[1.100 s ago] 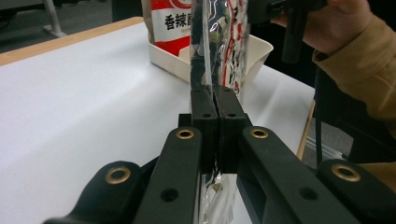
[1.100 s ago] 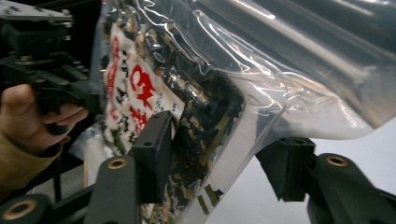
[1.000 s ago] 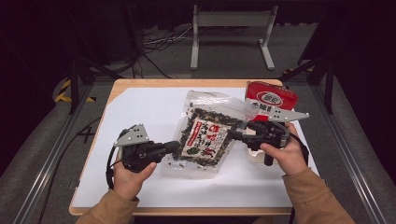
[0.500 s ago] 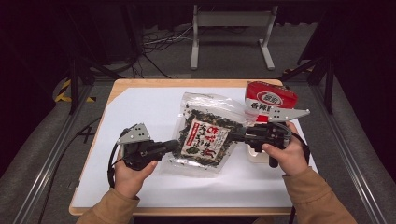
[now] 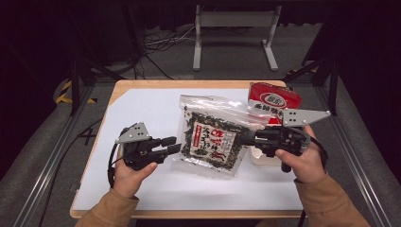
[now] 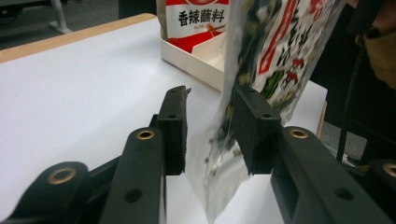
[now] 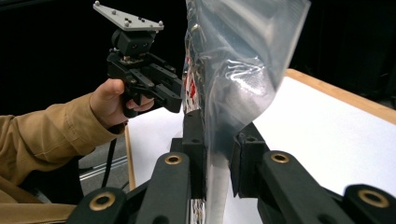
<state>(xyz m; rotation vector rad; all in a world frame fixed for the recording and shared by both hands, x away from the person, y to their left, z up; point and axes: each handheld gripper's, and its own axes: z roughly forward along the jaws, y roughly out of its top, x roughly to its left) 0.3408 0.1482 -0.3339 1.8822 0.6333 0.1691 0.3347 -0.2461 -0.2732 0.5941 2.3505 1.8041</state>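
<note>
Seaweed bag point(image 5: 211, 141), clear plastic, shows dark flakes behind a red-and-white label.

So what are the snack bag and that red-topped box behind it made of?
Snack bag: thin clear plastic film, glossy; the dark contents show through, and it crinkles and reflects light where the right gripper pinches it. Red-topped box: probably printed card or paper over a white tray, matte; the look leaves it open.

Bag point(image 5: 213, 142): clear glossy plastic film, crinkled, printed paper-like label. Bench point(image 5: 142, 101): matt white sheet, smooth, wooden edge. Left hand-held gripper point(image 5: 171, 144): matt black plastic, brass rivets, grey metal plate. Box point(image 5: 274, 100): glossy red card.
</note>
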